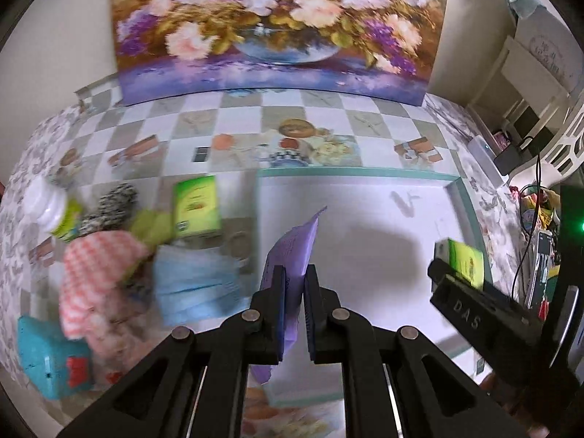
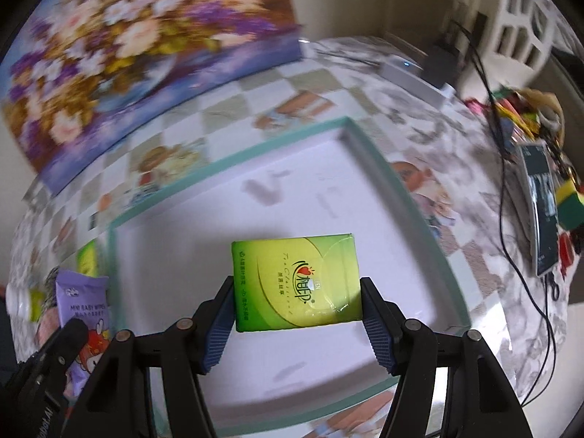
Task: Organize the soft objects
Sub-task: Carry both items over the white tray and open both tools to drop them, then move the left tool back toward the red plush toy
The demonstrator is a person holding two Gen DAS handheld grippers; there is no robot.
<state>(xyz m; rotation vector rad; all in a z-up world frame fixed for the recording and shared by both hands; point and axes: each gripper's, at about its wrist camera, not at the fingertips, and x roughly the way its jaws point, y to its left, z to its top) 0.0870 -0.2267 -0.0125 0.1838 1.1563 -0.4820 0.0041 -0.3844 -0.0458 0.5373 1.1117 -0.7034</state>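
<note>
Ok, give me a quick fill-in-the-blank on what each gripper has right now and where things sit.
1. The left gripper is shut on a ____ pack of baby wipes.
2. The right gripper holds a ____ tissue pack by its two side edges.
3. Both held packs hang over the white tray with the ____ rim.
4. A second green tissue pack lies outside the tray, next to the ____ face mask.

Missing words: purple; green; teal; blue
</note>
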